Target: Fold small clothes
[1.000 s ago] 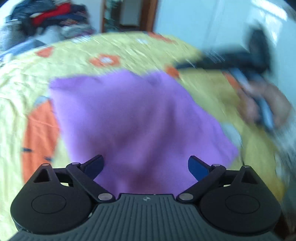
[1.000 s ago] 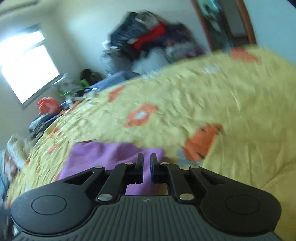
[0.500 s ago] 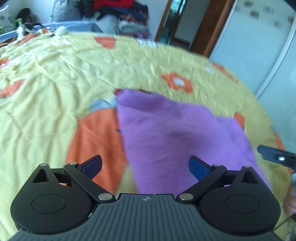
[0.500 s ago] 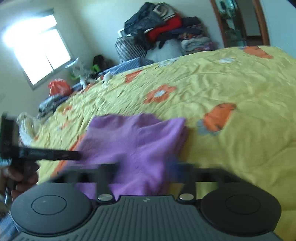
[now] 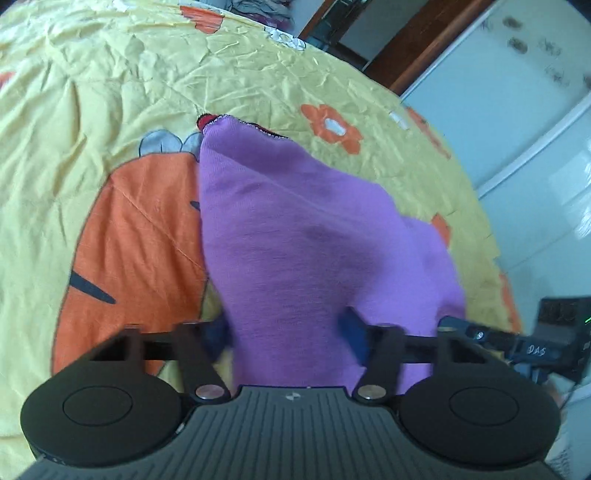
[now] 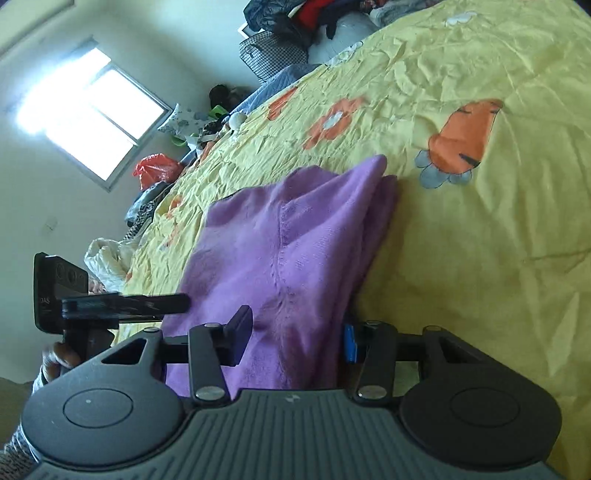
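Here the near edge of the folded purple knit garment [image 5: 295, 236] is cut off behind both gripper bodies, so how its hem lies there cannot be seen. The left gripper [image 5: 286, 330] shows its fingers [image 5: 218, 332] smeared by motion blur; contact with the cloth is hard to judge.

Left gripper: fingers partly open and closing, purple cloth between them; whether the pads press on it I cannot tell. Seen from the right wrist view, one black finger lies at the garment's left edge.

Right gripper [image 6: 295, 338]: fingers [image 6: 242, 332] partly open and closing, a thick fold of the garment between them. The left pad rests against the cloth; the blue right pad sits at the fold's right edge. A firm pinch cannot be confirmed.

The garment lies on a bed covered by a crumpled yellow sheet with orange flower and carrot prints [image 5: 110, 110], partly over a large orange print.

Room: bright window [image 6: 92, 114] on a pale wall, a heap of dark and red clothes [image 6: 295, 18] beyond the bed, a brown door frame [image 5: 406, 44], white panels at right.
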`<state>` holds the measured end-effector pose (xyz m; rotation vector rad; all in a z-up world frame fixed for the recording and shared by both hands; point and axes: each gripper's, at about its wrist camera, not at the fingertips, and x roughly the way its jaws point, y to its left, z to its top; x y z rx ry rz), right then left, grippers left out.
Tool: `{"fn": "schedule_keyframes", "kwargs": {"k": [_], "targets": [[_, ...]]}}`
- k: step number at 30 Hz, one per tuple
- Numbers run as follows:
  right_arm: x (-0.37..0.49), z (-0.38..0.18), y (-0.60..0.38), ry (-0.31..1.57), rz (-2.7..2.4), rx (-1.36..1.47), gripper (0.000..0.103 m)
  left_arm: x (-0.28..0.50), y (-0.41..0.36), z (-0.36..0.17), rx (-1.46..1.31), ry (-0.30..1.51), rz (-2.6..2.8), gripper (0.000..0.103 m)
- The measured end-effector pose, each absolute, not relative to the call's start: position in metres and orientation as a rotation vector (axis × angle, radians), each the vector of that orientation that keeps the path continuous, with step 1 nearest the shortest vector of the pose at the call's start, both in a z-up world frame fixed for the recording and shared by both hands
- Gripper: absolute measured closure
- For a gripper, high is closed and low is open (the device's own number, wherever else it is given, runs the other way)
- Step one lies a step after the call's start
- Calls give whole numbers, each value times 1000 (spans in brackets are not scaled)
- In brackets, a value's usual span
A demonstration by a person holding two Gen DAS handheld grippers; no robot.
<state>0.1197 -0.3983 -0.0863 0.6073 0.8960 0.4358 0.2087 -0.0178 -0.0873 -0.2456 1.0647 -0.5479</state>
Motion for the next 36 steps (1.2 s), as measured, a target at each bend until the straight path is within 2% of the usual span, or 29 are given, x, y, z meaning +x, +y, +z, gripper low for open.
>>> {"fn": "schedule_keyframes", "kwargs": {"k": [1, 3, 9, 17, 19, 22, 23, 25, 26, 27, 29, 31, 33, 34, 35, 36], "targets": [[120, -85, -395, 894, 422, 579, 79, 210, -17, -88, -247, 1070, -540, 66], [117, -75, -382, 870, 394, 483, 84, 204, -24, -79, -152, 1015, -530, 78], [110, -25, -341, 746, 404, 308, 86, 174, -65, -49, 170, 784, -501, 81], [150, -2, -331, 677, 366, 285, 87, 211, -75, -22, 201, 697, -450, 81], [170, -14, -336, 733, 372, 317, 87, 236, -77, -30, 203, 756, -459, 77], [181, -39, -330, 802, 247, 250, 76, 254, -62, -47, 122, 841, -429, 77], [174, -45, -331, 803, 237, 244, 72, 248, -54, -50, 97, 854, -440, 71], [152, -50, -344, 781, 243, 298, 72, 227, -31, -54, 38, 870, -476, 62], [139, -53, -353, 768, 248, 329, 72, 216, -18, -57, -7, 891, -492, 52], [127, -55, -361, 764, 250, 361, 71, 206, -5, -62, -70, 920, -509, 46], [105, -62, -372, 763, 265, 411, 66, 190, 15, -74, -169, 974, -520, 46], [93, -69, -378, 771, 276, 463, 59, 176, 22, -84, -201, 1001, -531, 48], [89, -78, -376, 777, 300, 464, 62, 163, 19, -93, -215, 1007, -541, 79], [91, -82, -373, 781, 301, 464, 71, 158, 18, -94, -206, 989, -529, 80], [94, -85, -372, 783, 294, 471, 93, 157, 17, -94, -206, 993, -522, 87], [96, -85, -374, 792, 276, 490, 93, 157, 20, -93, -236, 1007, -516, 89]]}}
